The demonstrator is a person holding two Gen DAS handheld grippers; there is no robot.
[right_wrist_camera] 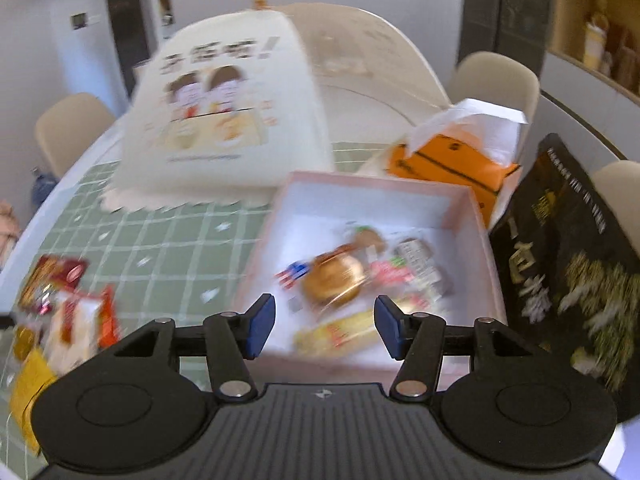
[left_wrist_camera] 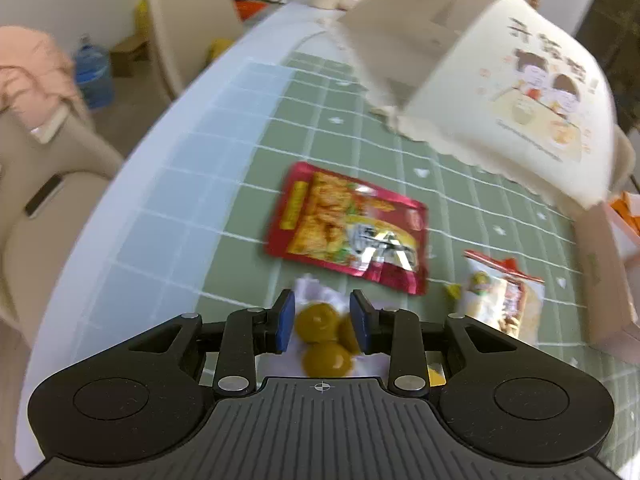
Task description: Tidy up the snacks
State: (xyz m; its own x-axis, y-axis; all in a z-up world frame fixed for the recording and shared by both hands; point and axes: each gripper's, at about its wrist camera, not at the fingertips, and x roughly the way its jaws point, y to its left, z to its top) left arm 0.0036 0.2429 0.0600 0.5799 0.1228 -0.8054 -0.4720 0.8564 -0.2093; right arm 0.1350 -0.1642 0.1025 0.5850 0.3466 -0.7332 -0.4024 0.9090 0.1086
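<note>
Gripping a clear packet of green-yellow round snacks (left_wrist_camera: 325, 336), the left gripper (left_wrist_camera: 322, 326) has its blue pads (left_wrist_camera: 286, 320) drawn in close against the packet's sides, so the jaws are nearly closed on it; whether the packet is lifted off the cloth or lying on it cannot be told. Just beyond it a red foil snack packet (left_wrist_camera: 349, 227) lies flat on the green checked tablecloth (left_wrist_camera: 224, 240); to the right, near the cloth's edge, lies a pale snack packet with a red top (left_wrist_camera: 505, 300); farther back a cream box with a cartoon print (left_wrist_camera: 520, 92) is blurred, and whether it rests on the table cannot be told.

The right gripper (right_wrist_camera: 325, 326) has its jaws spread wide with nothing between the blue pads (right_wrist_camera: 261, 326); it hovers at the near edge of the pink box (right_wrist_camera: 476, 216); inside the box, on its white floor, lie a round golden-brown snack (right_wrist_camera: 334, 282), a yellow long packet (right_wrist_camera: 340, 336) and a packet with a white label (right_wrist_camera: 416, 266), all blurred. Just right of the box leans a black bag with gold lettering (right_wrist_camera: 568, 272); behind the box sits an orange box (right_wrist_camera: 452, 168) with white paper sticking out. To the left, on the checked cloth, the red and pale packets are heaped near the table's edge.
</note>
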